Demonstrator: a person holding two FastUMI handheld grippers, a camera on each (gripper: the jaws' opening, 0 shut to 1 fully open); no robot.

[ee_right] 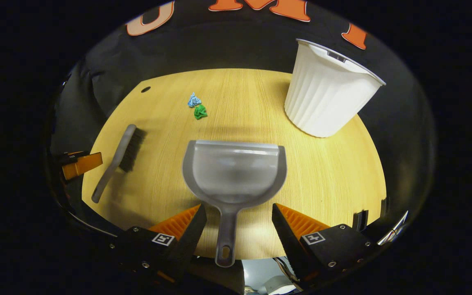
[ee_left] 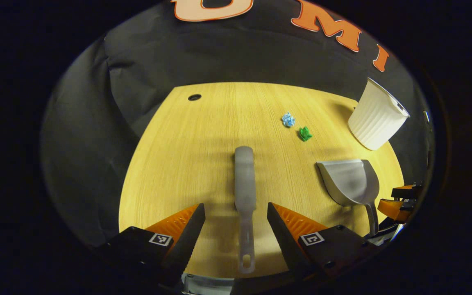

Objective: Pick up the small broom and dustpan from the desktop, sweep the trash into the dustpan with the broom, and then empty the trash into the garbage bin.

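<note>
The grey broom (ee_left: 244,192) lies on the wooden desktop (ee_left: 203,135), handle toward me. My left gripper (ee_left: 236,211) stands open, one finger on each side of the handle, not touching it. The grey dustpan (ee_right: 234,172) lies flat with its handle between the fingers of my open right gripper (ee_right: 239,213). A blue paper ball (ee_right: 194,100) and a green paper ball (ee_right: 200,111) rest farther back. In the left gripper view the dustpan (ee_left: 350,182) sits right of the broom, with the right gripper (ee_left: 400,200) behind it.
A white ribbed garbage bin (ee_right: 326,94) stands at the back right of the desktop (ee_right: 322,176). A small dark hole (ee_left: 194,97) marks the far left corner. The broom (ee_right: 119,159) and left gripper (ee_right: 78,162) show left of the dustpan.
</note>
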